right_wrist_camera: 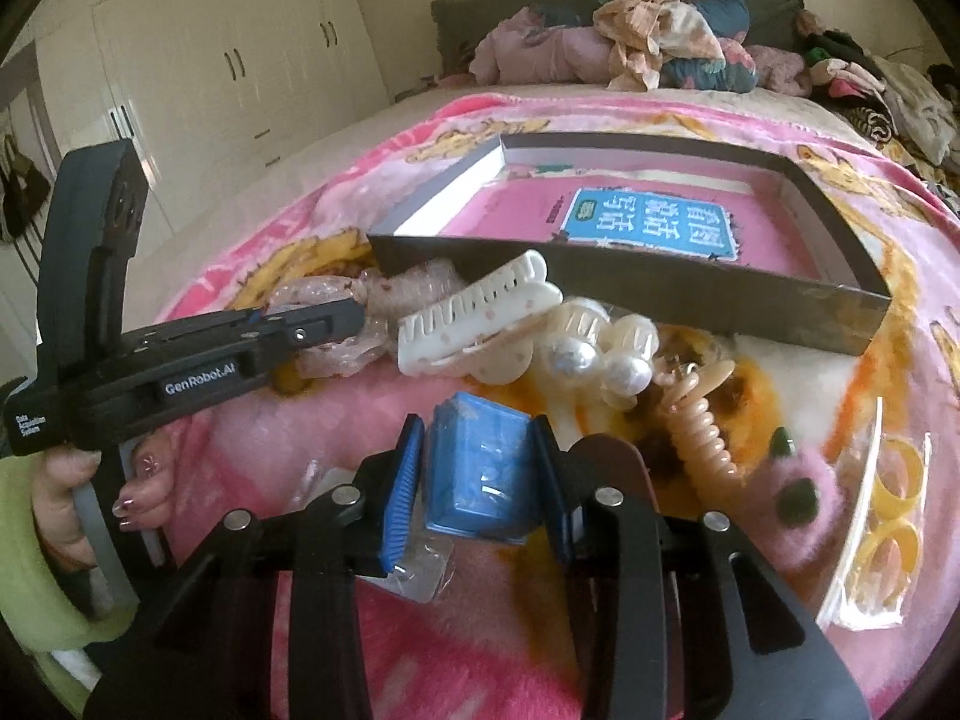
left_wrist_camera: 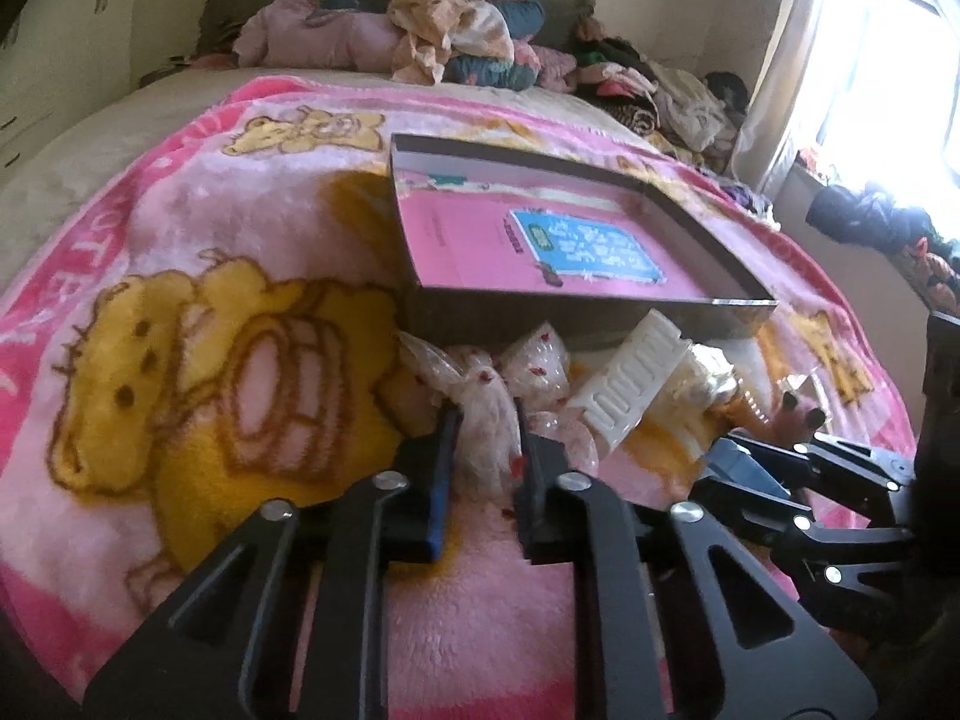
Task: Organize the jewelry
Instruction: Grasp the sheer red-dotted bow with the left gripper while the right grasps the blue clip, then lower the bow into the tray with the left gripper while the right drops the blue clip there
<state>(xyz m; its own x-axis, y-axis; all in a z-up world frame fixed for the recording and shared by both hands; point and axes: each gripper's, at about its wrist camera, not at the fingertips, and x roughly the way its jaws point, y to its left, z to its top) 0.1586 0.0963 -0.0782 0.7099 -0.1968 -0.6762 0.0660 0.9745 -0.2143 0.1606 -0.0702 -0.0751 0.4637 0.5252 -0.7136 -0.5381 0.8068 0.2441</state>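
Here, the small blue box (right_wrist_camera: 477, 474) looks glossy, wrapped in clear film.

Daylight enters from the window (left_wrist_camera: 888, 60) at the right of the left wrist view, and it is so strong there that the glass and the curtain (left_wrist_camera: 786, 60) are burnt out to white with glare. The blanket (left_wrist_camera: 180, 240) is lit evenly and looks a little washed. The near wall of the box (right_wrist_camera: 660, 294) lies in shadow and appears dark. Both views bend strongly at the edges, with black corners, so the wardrobe (right_wrist_camera: 210, 60) curves. Everything is slightly soft and grainy; the clothes (left_wrist_camera: 450, 30) far behind are blurred.
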